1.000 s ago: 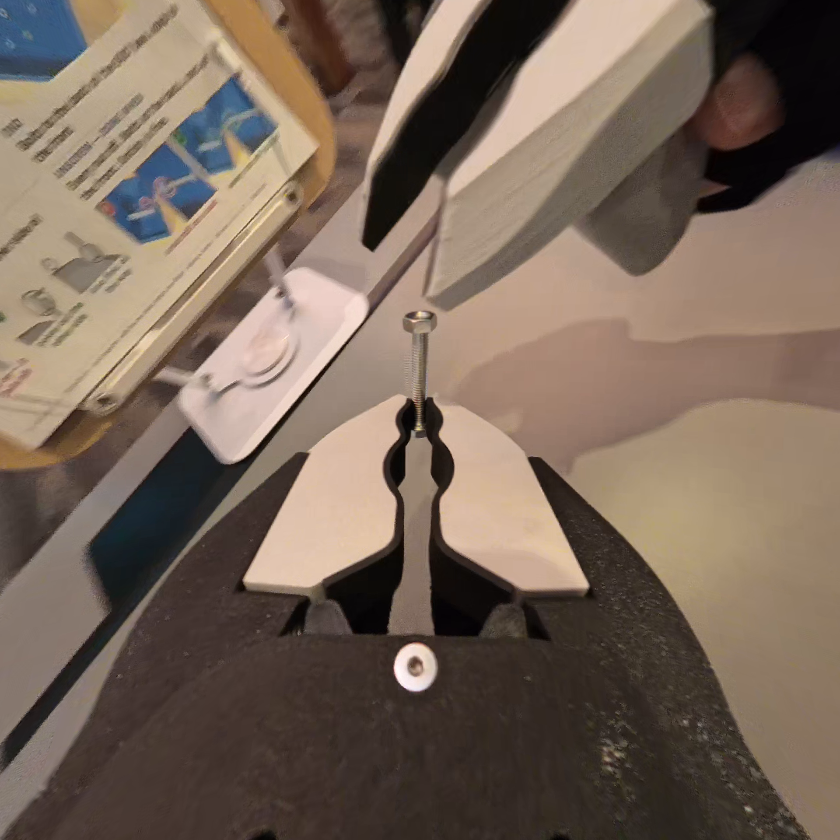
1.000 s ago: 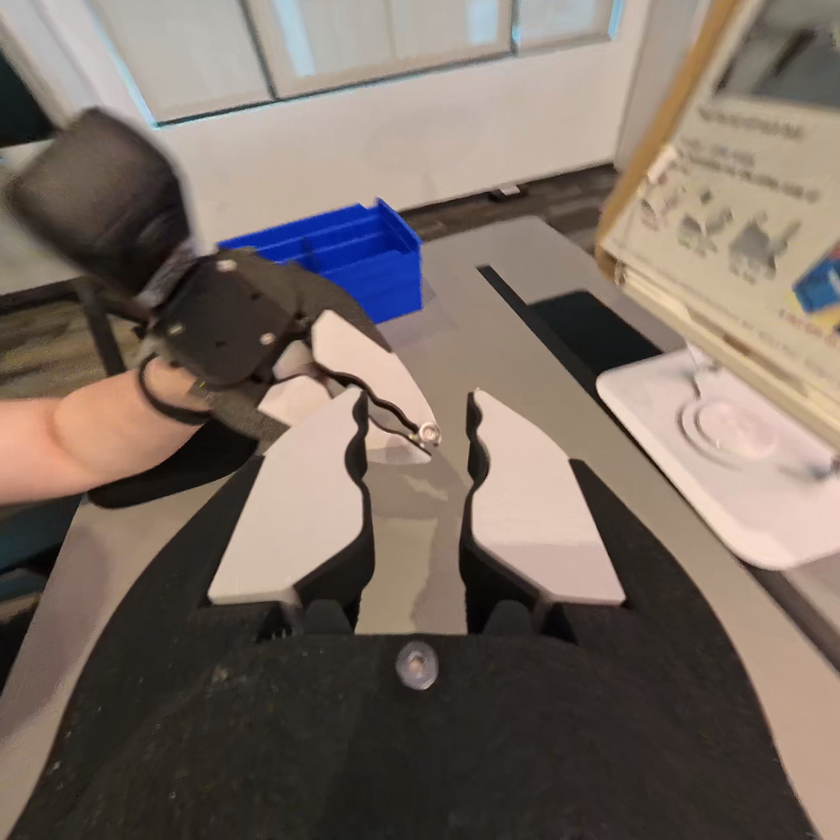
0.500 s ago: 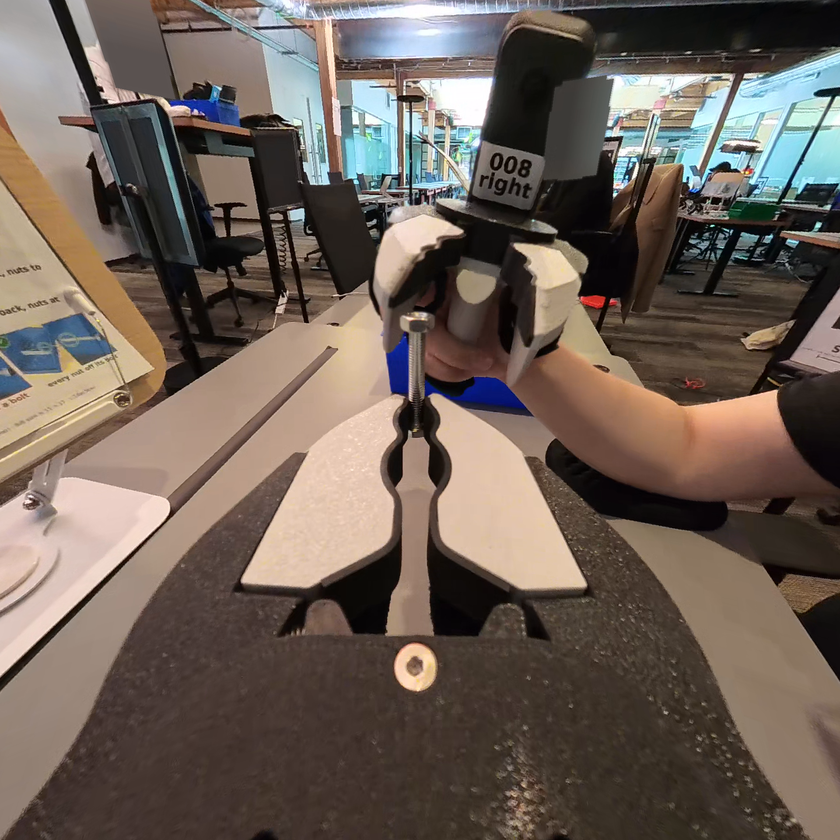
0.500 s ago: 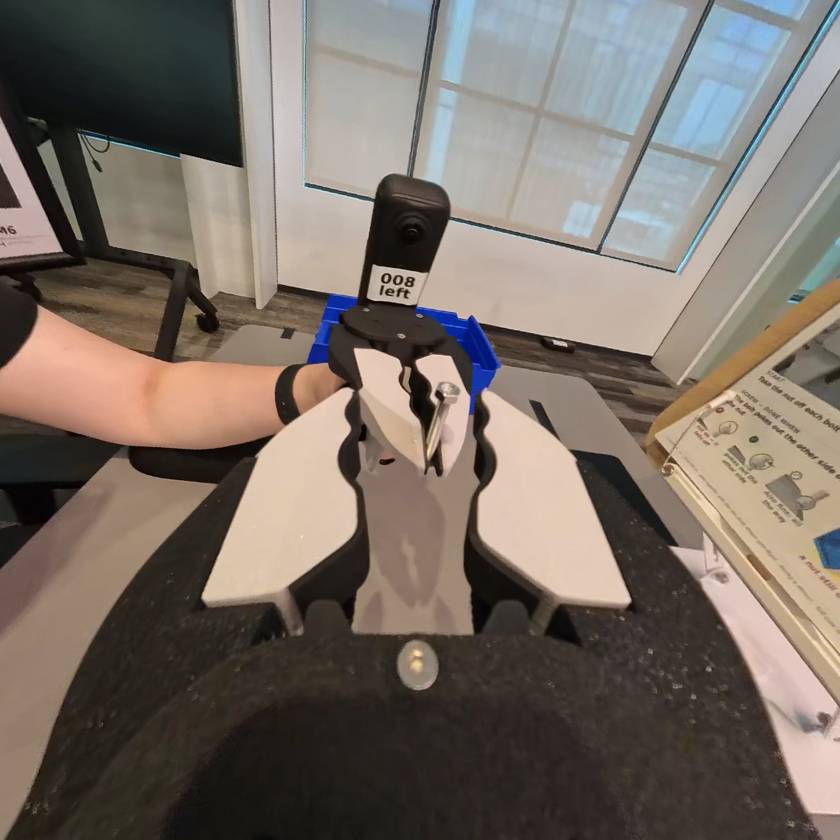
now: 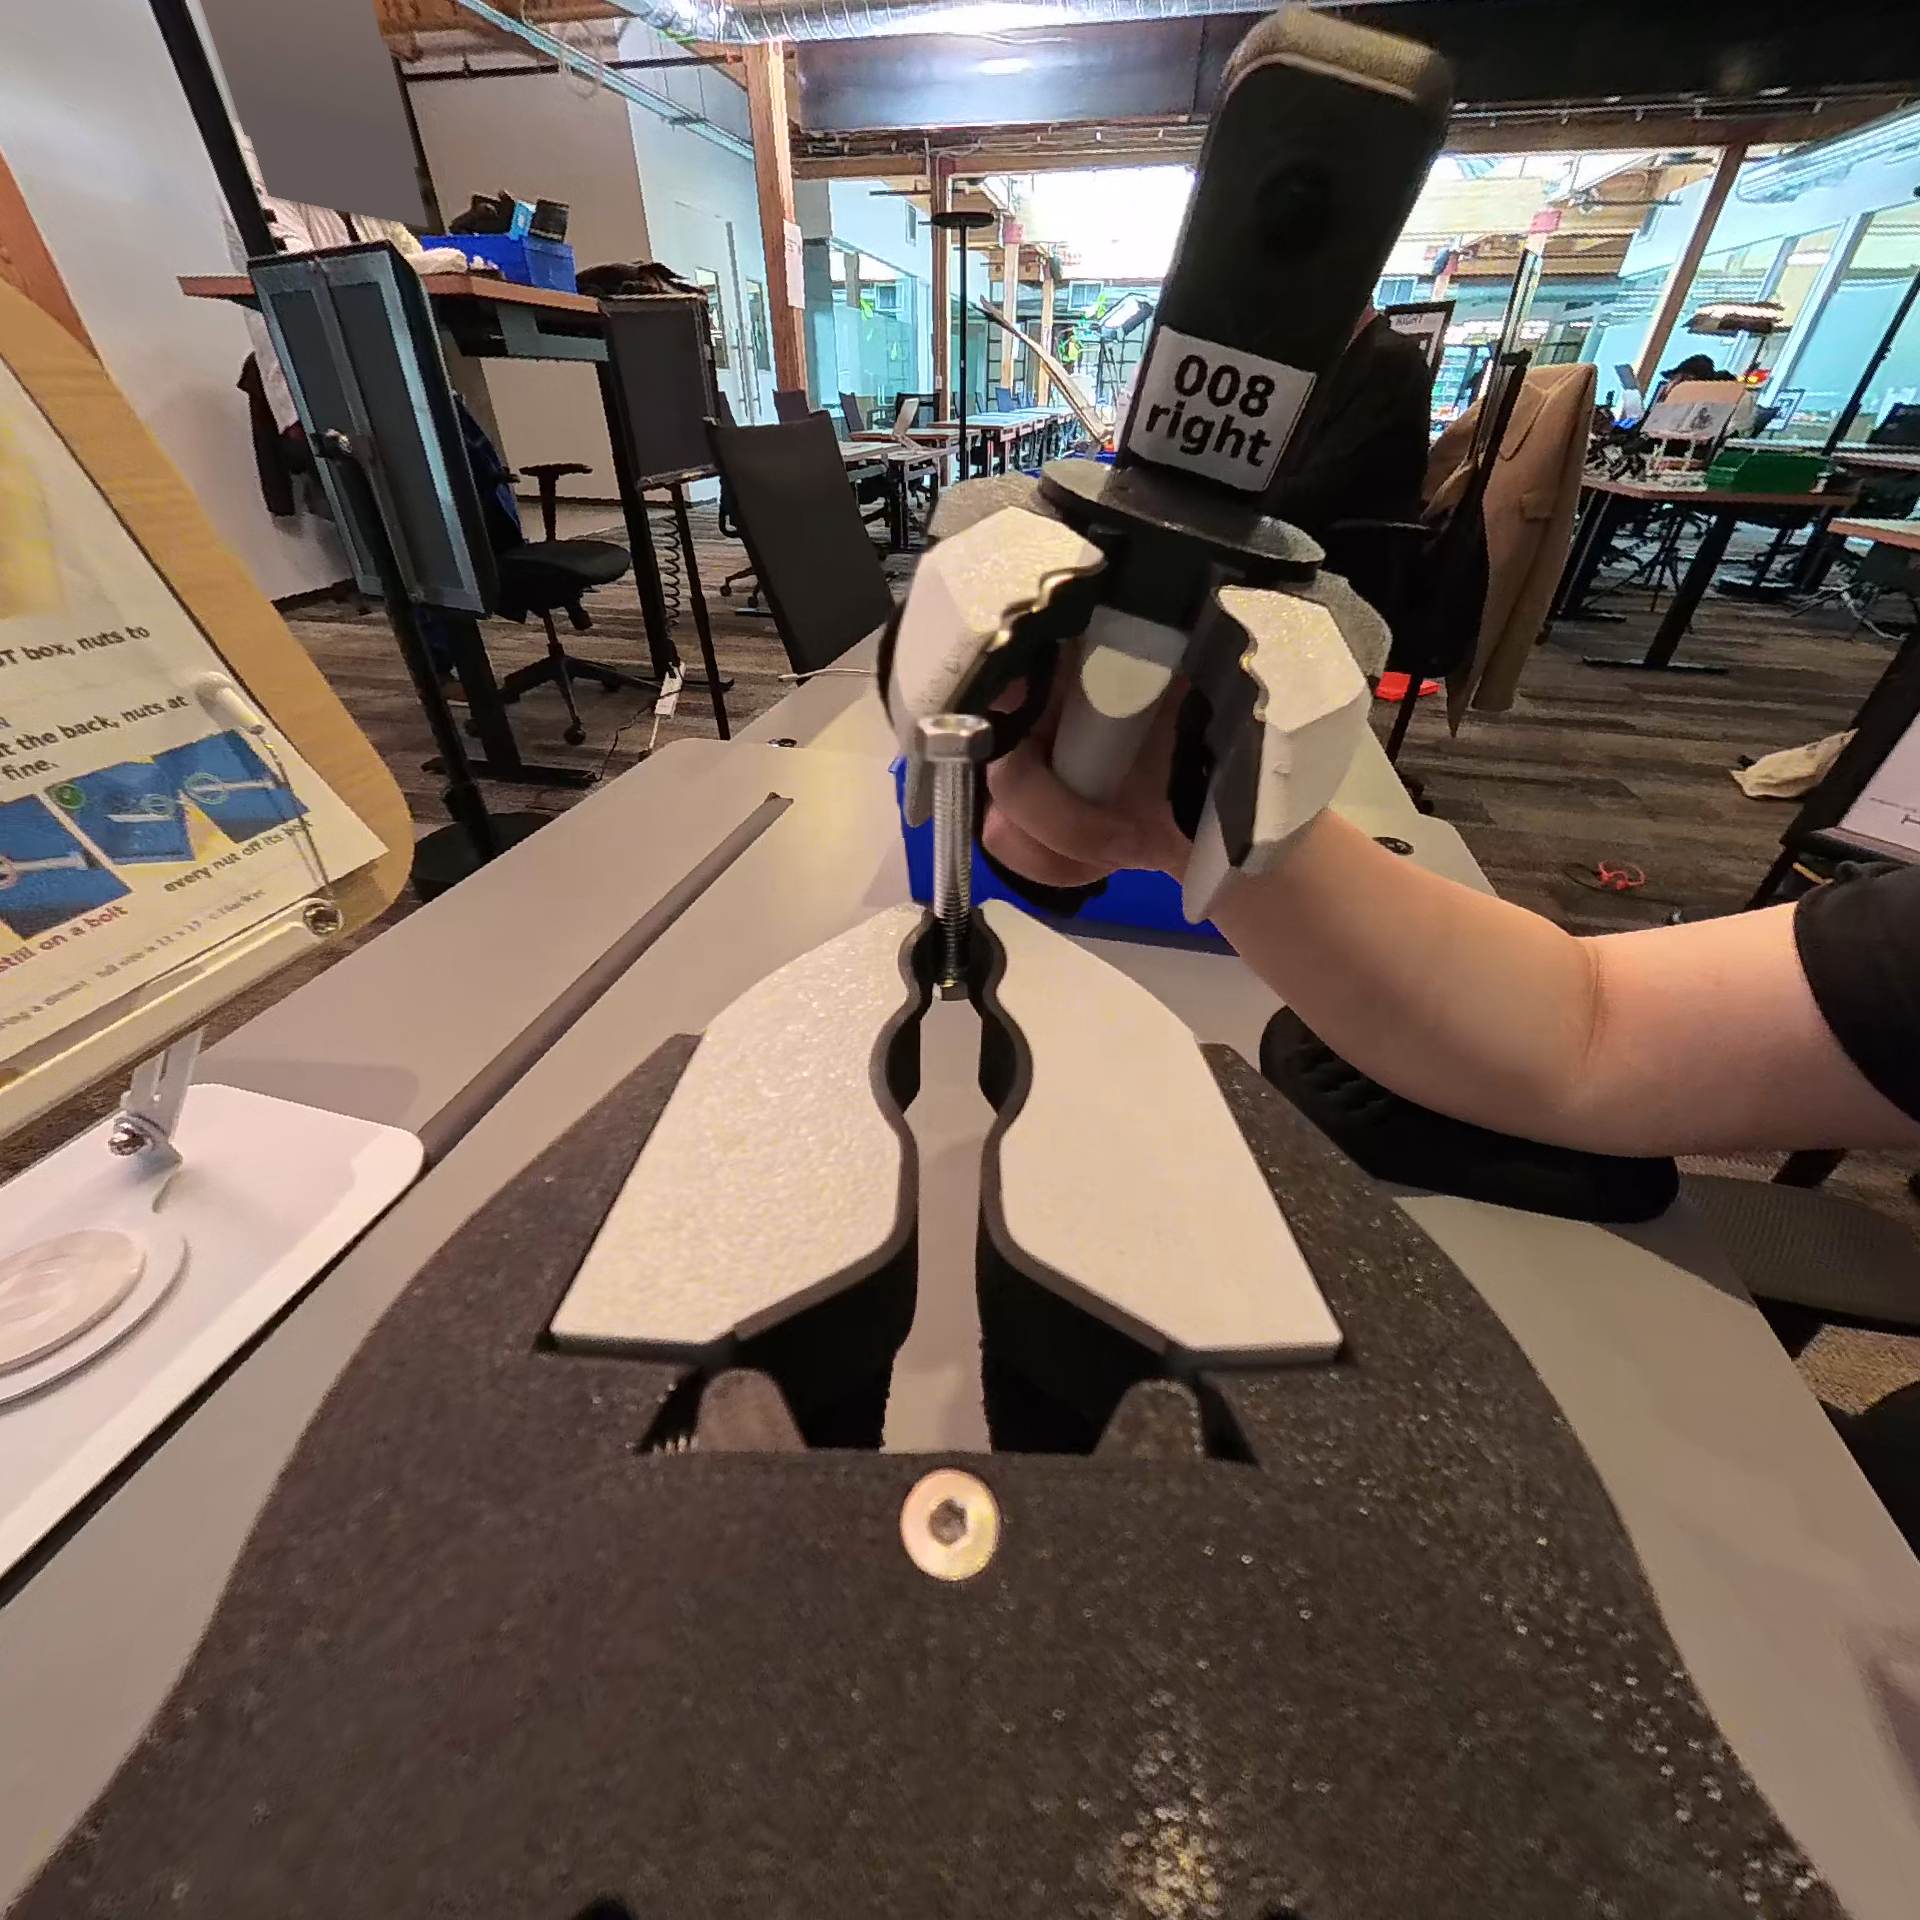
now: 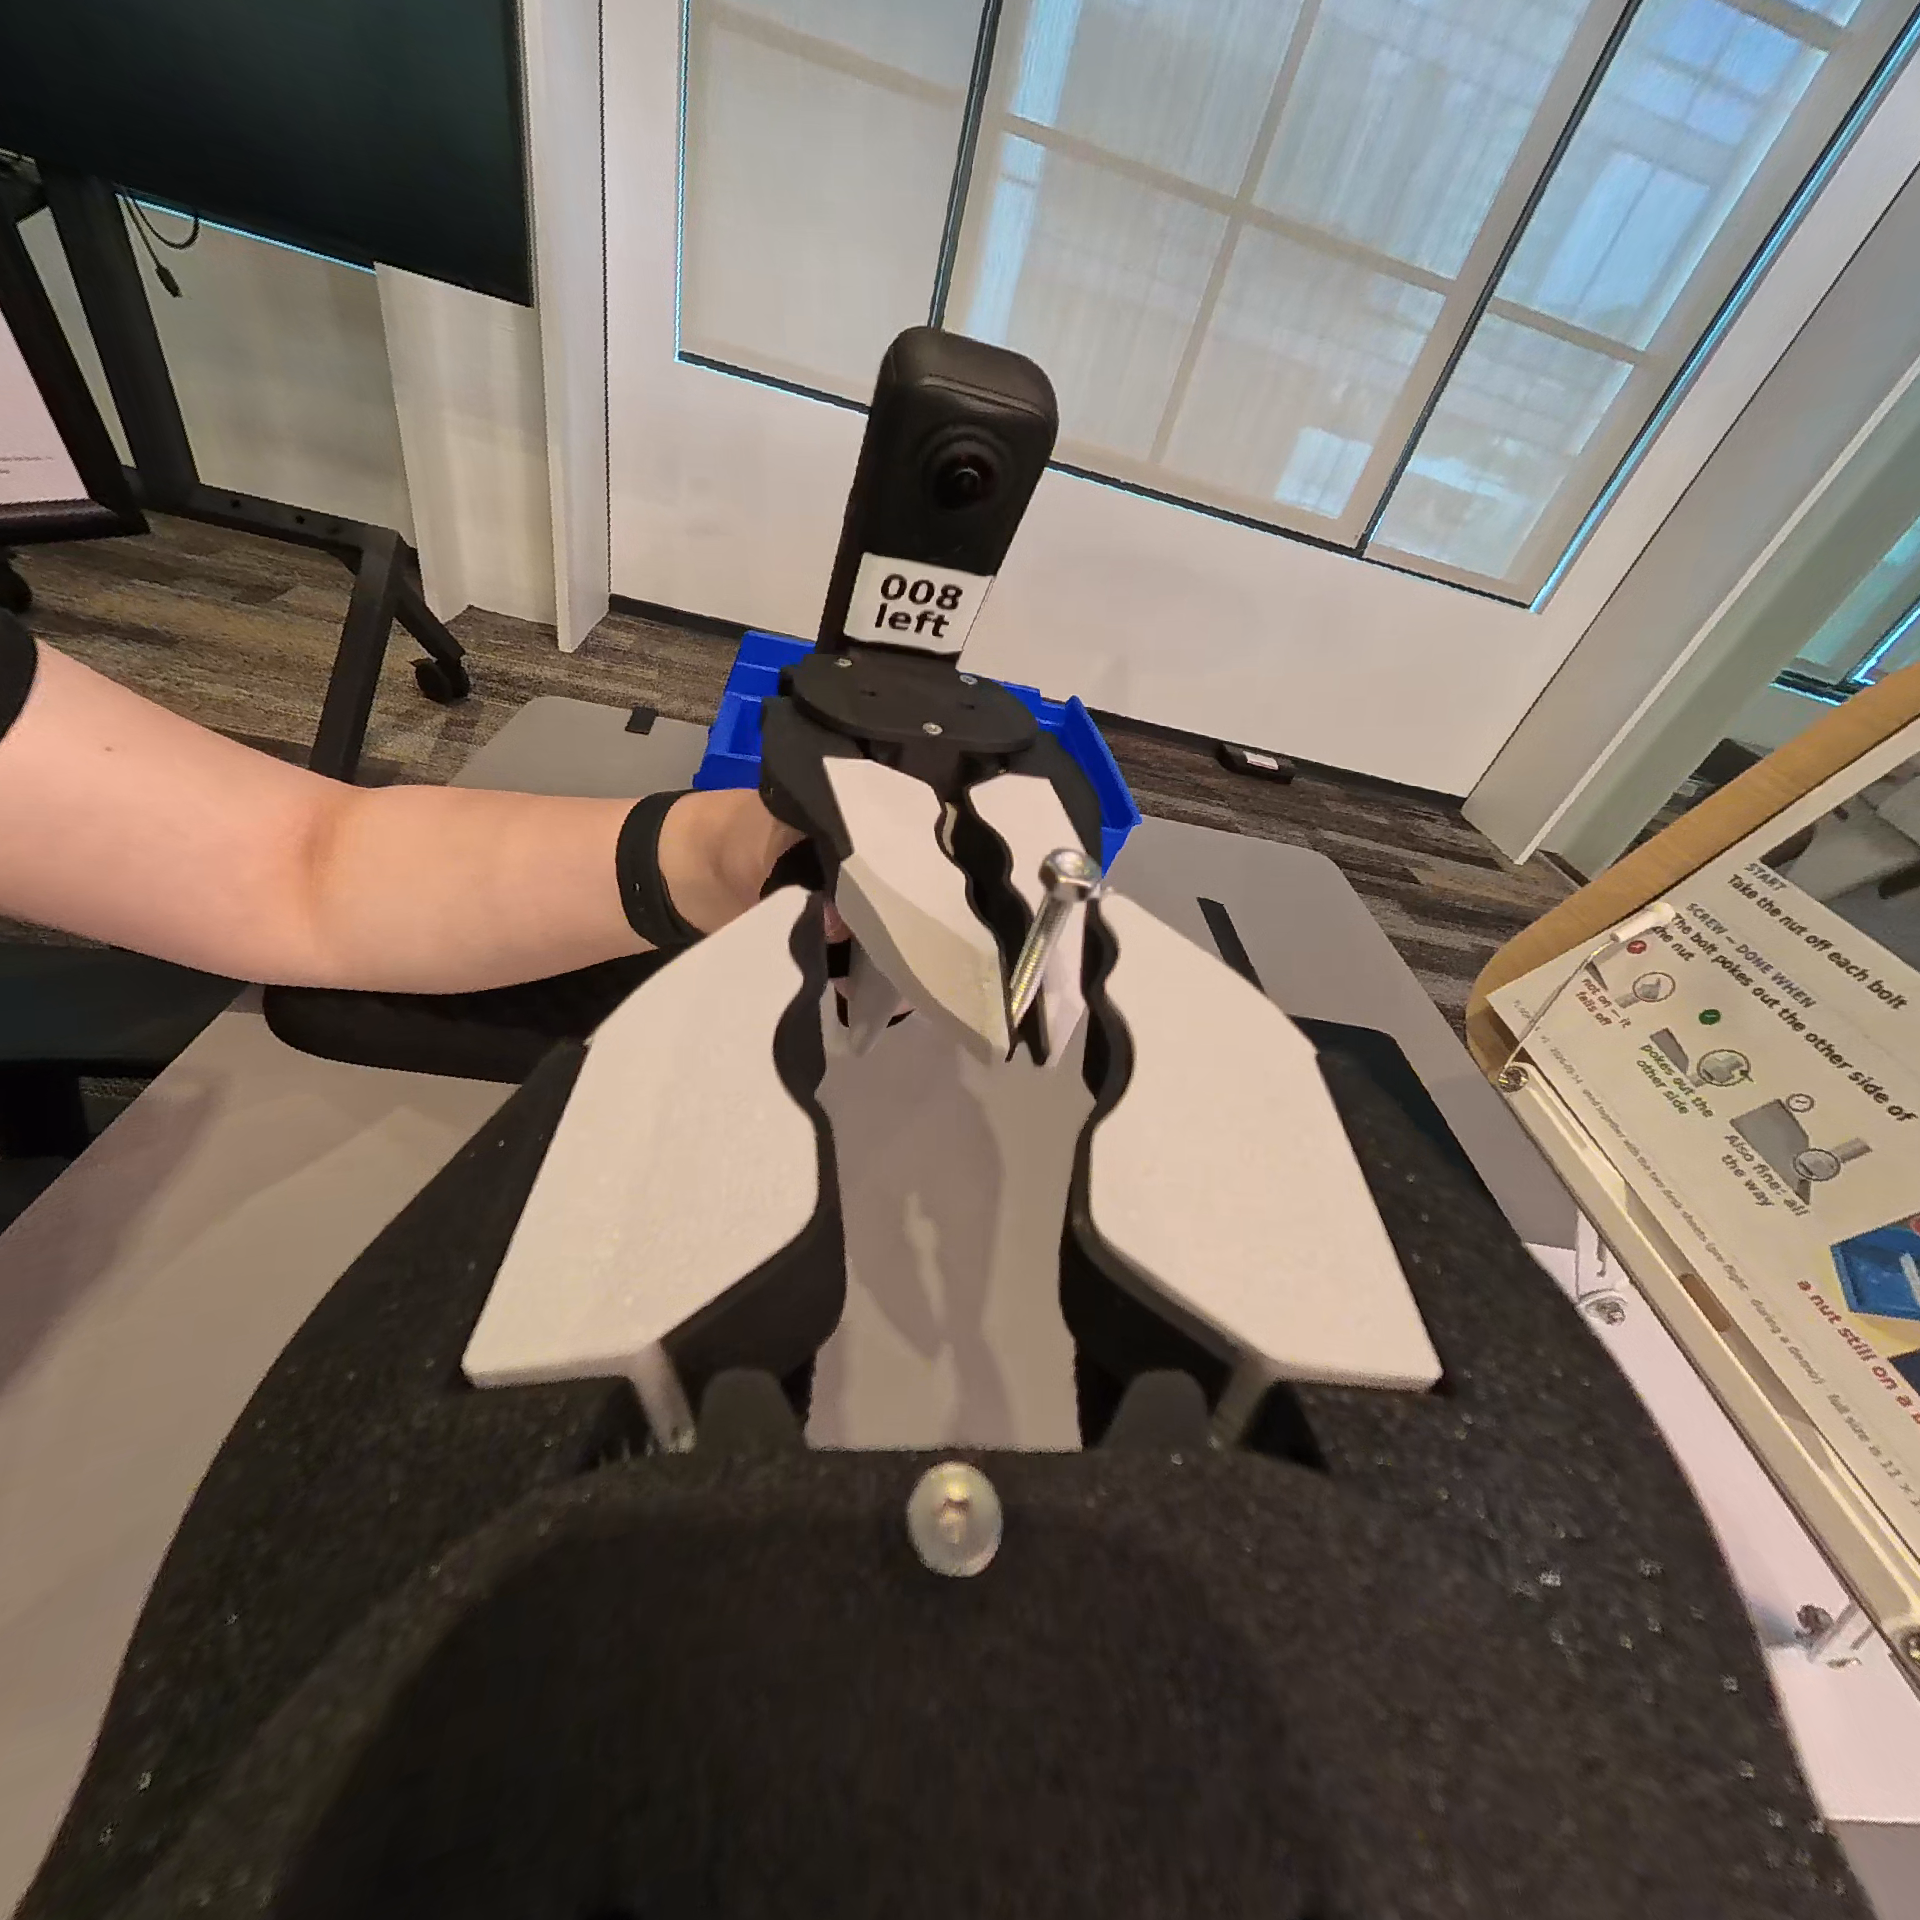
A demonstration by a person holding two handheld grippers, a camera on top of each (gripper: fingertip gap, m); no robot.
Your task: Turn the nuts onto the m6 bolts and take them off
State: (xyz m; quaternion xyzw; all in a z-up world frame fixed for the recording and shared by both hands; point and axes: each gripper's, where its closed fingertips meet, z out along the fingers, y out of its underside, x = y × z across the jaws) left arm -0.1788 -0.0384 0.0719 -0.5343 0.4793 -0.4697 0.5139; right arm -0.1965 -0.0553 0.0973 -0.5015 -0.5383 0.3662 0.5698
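Note:
My left gripper is shut on the threaded end of a silver hex-head bolt, which stands upright above its tips. No nut shows on the thread. My right gripper is open and empty and faces the left one. In the left wrist view the right gripper is just behind the bolt, its left finger close to the bolt head. In the right wrist view the left gripper holds the bolt tilted, between my right gripper's open fingertips.
A blue bin stands on the grey table behind the grippers; it also shows in the right wrist view. An instruction board on a white base stands at the table's side. A forearm rests on a black pad. My left and right fingertips are right by each other.
Both grippers have swung up from pointing down at the table to level, facing each other. The right gripper has come closer to the bolt. The left still holds the bolt.

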